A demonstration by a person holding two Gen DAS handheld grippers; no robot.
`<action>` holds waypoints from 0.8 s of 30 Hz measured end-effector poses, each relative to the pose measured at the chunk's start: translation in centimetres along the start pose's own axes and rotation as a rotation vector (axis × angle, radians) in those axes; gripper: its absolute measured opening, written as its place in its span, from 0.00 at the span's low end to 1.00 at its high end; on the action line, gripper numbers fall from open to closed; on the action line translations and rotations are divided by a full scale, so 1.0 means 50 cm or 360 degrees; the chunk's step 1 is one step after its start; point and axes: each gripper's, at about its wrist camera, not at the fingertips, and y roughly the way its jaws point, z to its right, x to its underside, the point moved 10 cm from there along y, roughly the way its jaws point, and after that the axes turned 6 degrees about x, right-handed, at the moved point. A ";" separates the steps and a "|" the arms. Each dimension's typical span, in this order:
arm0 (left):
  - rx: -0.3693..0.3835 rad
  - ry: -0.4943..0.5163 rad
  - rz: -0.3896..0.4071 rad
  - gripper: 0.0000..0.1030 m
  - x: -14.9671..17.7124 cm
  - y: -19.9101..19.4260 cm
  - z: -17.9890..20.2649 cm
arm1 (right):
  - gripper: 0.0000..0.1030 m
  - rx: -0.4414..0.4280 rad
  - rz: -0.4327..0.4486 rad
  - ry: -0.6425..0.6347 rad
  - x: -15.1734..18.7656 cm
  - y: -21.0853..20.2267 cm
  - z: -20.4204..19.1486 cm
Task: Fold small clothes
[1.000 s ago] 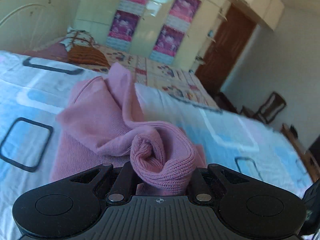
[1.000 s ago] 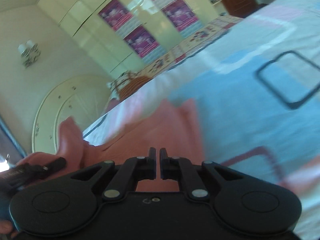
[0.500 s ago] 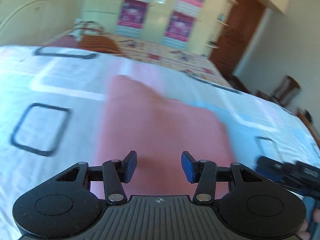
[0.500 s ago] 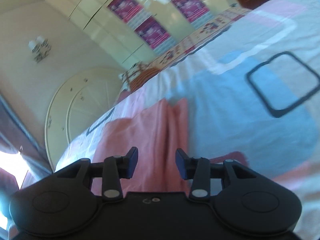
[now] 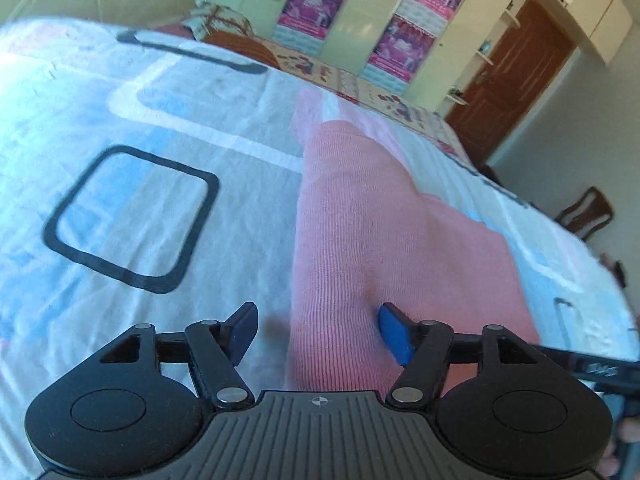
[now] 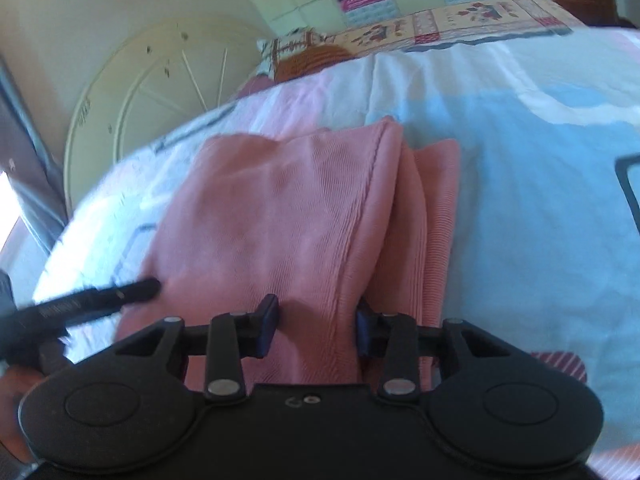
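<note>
On the bed [image 5: 132,216], the pink garment [image 5: 360,240] lies flat; left gripper [image 5: 316,332] has just been widening, right gripper [image 6: 316,326] narrowing, both straddling near-edge fabric ungripped; best pinch all layers squarely before folding away

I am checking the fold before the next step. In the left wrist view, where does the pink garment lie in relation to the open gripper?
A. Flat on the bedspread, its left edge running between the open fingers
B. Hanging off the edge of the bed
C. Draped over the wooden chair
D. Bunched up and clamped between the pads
A: the pink garment lies flat on the bedspread, and the left gripper stands open over its near left edge, pads clear.
</note>
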 end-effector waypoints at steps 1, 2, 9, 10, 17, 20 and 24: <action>0.0020 0.0004 0.0000 0.64 -0.010 0.000 0.000 | 0.21 0.0016 -0.0003 -0.0017 -0.001 0.002 -0.003; 0.0043 0.0032 0.0002 0.64 -0.025 0.005 0.000 | 0.14 0.0002 0.0003 -0.0028 -0.006 0.001 -0.009; 0.0117 0.0210 -0.0050 0.63 -0.066 0.031 0.040 | 0.10 0.0156 0.0211 -0.0230 -0.042 -0.089 -0.058; 0.0128 0.0225 -0.0064 0.63 -0.063 0.035 0.048 | 0.10 0.0178 0.0225 -0.0224 -0.041 -0.106 -0.051; 0.0085 0.0280 -0.0159 0.63 -0.043 0.064 0.056 | 0.17 0.0187 0.0032 0.0027 0.014 -0.031 0.039; 0.0102 0.0321 -0.0085 0.63 -0.072 0.052 0.055 | 0.34 0.0217 0.0162 0.0049 -0.014 -0.054 0.046; 0.0093 0.0336 -0.0088 0.63 -0.104 0.078 0.056 | 0.30 0.0259 0.0181 0.0116 -0.058 -0.029 0.088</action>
